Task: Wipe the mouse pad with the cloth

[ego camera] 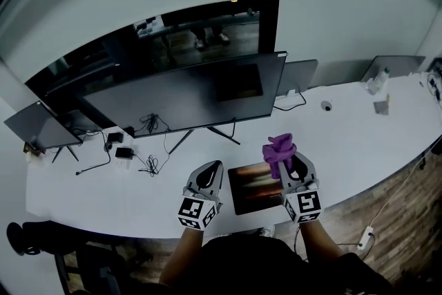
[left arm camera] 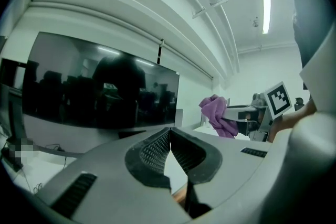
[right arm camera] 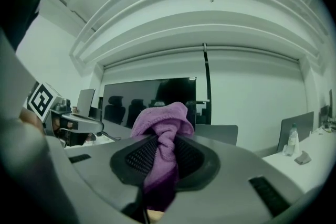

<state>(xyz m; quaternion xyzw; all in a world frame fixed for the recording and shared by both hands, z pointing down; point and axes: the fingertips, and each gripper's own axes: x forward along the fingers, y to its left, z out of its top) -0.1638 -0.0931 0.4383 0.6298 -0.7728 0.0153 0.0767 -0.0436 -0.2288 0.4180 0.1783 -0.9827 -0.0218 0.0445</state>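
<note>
The person is holding both grippers up above the near edge of the long white desk (ego camera: 359,141), jaws aimed away from the body toward the large monitor (ego camera: 186,97).

The right gripper (ego camera: 286,161) is pinching the purple cloth (ego camera: 279,147). Its own view shows the ribbed pads (right arm camera: 134,157) pressing on a twisted strip of the cloth (right arm camera: 160,128). The strip is running lengthwise down the slot between the jaws. A bunched head of cloth is sticking out past the tips and pointing at the monitor, so the cloth's long axis is lying along the jaws. The cloth is hanging in the air, not touching the desk.

The left gripper (ego camera: 213,169) is carrying nothing. In its own view (left arm camera: 169,136) the two jaws are meeting at their tips with only a thin wedge of gap behind them.

The mouse pad (ego camera: 255,188) is lying flat on the desk at the near edge, between the two grippers and below them, nearer the right one. It is dark with a streaked print, and its sides are sitting a little askew to the desk edge. It looks almost as deep as it is wide, so I cannot tell its long axis.

Tangled cables (ego camera: 148,164) are lying on the desk under the monitor, to the left. A bottle (ego camera: 378,81) is standing at the far right.
</note>
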